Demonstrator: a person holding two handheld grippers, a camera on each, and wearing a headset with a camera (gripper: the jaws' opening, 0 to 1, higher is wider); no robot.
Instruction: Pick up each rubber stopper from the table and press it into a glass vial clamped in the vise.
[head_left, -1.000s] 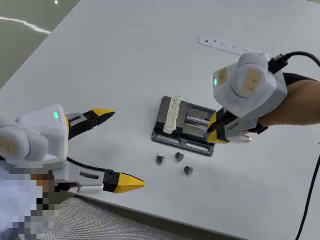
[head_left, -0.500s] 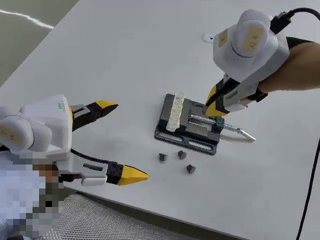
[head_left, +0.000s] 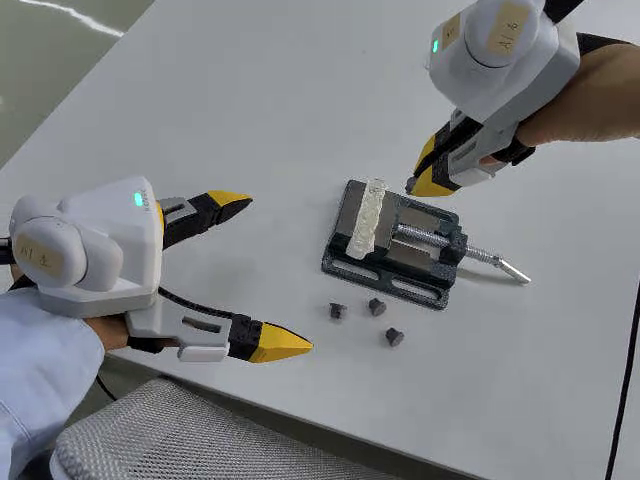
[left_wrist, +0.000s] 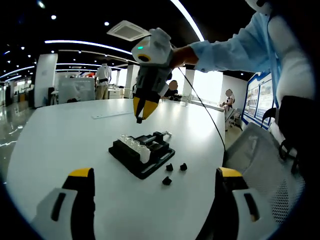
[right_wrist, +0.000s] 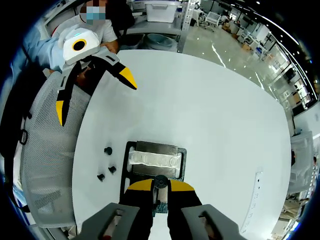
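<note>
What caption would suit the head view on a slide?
Right gripper hovers above the vise holding vials; three stoppers lie on the table.

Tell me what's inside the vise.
A row of clear vials sits clamped in the vise. Their lower parts are hidden between its jaws; whether any is stoppered is unclear.

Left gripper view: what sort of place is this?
Likely an open-plan lab or workshop hall: long ceiling light strips, a white worktable holding a vise, and a person standing behind.
</note>
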